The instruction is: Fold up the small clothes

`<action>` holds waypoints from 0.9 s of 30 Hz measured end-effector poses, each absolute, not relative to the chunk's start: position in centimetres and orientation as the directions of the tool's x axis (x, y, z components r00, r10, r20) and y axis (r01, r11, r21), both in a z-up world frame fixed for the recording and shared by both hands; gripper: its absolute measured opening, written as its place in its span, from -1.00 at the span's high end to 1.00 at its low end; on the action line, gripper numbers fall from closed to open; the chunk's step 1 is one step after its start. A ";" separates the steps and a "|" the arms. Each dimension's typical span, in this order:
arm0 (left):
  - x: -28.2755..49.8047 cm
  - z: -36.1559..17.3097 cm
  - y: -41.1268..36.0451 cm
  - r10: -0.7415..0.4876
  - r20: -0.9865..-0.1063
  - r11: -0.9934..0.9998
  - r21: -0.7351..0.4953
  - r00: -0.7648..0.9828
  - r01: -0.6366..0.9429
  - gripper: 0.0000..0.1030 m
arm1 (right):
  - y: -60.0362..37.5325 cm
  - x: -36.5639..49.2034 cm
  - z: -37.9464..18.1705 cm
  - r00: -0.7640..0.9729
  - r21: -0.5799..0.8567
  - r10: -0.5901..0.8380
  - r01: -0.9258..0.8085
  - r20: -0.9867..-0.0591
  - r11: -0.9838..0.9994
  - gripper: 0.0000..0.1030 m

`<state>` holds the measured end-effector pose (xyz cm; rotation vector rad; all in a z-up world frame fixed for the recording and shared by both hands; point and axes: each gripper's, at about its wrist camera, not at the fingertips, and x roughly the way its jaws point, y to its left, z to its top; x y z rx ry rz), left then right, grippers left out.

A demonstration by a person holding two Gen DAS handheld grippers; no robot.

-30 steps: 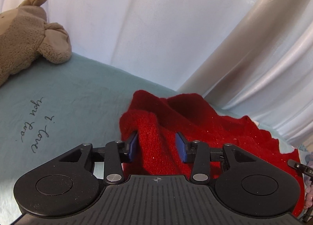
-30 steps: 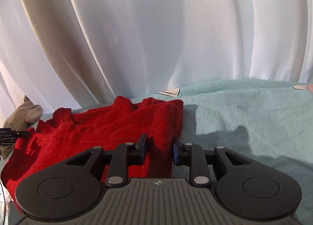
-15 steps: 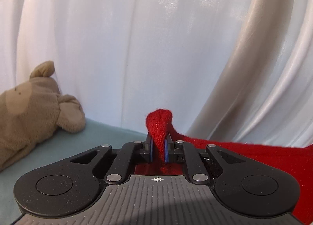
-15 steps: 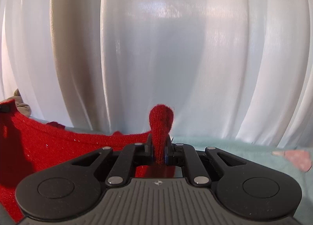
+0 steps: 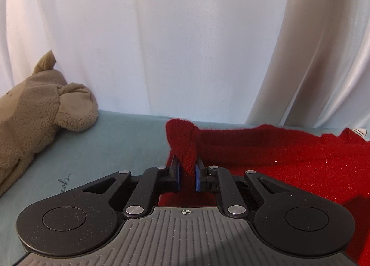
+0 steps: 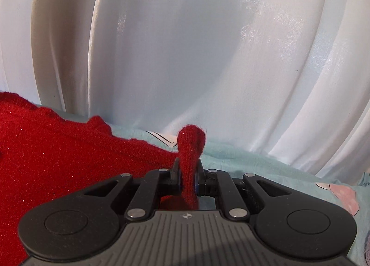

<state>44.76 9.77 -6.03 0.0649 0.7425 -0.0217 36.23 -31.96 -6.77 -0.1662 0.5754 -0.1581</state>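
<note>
Left wrist: red sweater (image 5: 289, 157) edge in left tool (image 5: 187, 173)

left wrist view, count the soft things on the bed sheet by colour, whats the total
red: 1, the knitted garment, a fold of it pinched in the left gripper
tan: 1, the plush toy lying apart from it at the left
total: 2

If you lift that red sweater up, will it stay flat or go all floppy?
Probably floppy: the red sweater bunches into soft folds where the left gripper and right gripper pinch it. It looks fuzzy, so likely not slippery. It should sag between them.
</note>
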 end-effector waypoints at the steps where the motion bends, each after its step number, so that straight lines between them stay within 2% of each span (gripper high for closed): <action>1: 44.8 -6.2 9.8 0.006 -0.679 0.998 0.053 0.734 0.041 0.72 | -31.8 36.4 -7.1 0.824 -0.220 -0.205 0.101 -0.529 0.970 0.82; 3: 44.8 -6.4 9.7 0.015 -0.682 0.998 0.059 0.731 0.035 0.69 | -31.5 36.6 -7.5 0.821 -0.247 -0.217 0.096 -0.528 0.964 0.82; 5: 44.7 -6.7 9.7 0.032 -0.682 0.996 0.079 0.730 0.030 0.63 | -31.5 36.4 -8.1 0.810 -0.257 -0.229 0.100 -0.539 0.961 0.74; 6: 44.6 -6.7 9.7 0.048 -0.680 0.996 0.092 0.731 0.021 0.54 | -31.7 36.5 -8.1 0.802 -0.263 -0.248 0.117 -0.543 0.958 0.55; 7: 44.4 -6.6 9.9 0.061 -0.678 0.995 0.097 0.732 0.007 0.47 | -31.7 36.3 -8.1 0.798 -0.274 -0.277 0.146 -0.536 0.951 0.46; 9: 43.9 -6.2 10.9 0.095 -0.677 0.995 0.094 0.730 -0.043 0.09 | -32.5 35.5 -7.6 0.773 -0.313 -0.371 0.233 -0.514 0.921 0.46; 12: 42.4 -5.4 13.1 0.096 -0.686 0.995 0.056 0.722 -0.079 -0.07 | -34.1 32.7 -6.0 0.771 -0.248 -0.388 0.301 -0.506 0.921 0.45; 15: 39.2 -4.2 14.7 0.040 -0.674 0.998 -0.015 0.737 -0.068 -0.16 | -34.3 28.4 -4.5 0.805 -0.153 -0.299 0.257 -0.513 0.954 0.34; 18: 36.3 -3.9 15.7 0.065 -0.671 0.996 -0.005 0.739 -0.092 -0.25 | -33.2 24.2 -3.9 0.824 -0.098 -0.227 0.206 -0.519 0.974 0.19; 22: 33.4 -4.3 16.5 -0.001 -0.716 0.993 -0.084 0.698 -0.084 -0.28 | -31.8 20.3 -4.6 0.820 -0.003 -0.150 0.177 -0.552 0.984 0.03; 27: 31.2 -5.4 17.4 -0.121 -0.748 0.972 -0.221 0.652 -0.073 -0.34 | -31.3 18.3 -5.5 0.801 0.152 -0.083 0.212 -0.593 0.965 0.01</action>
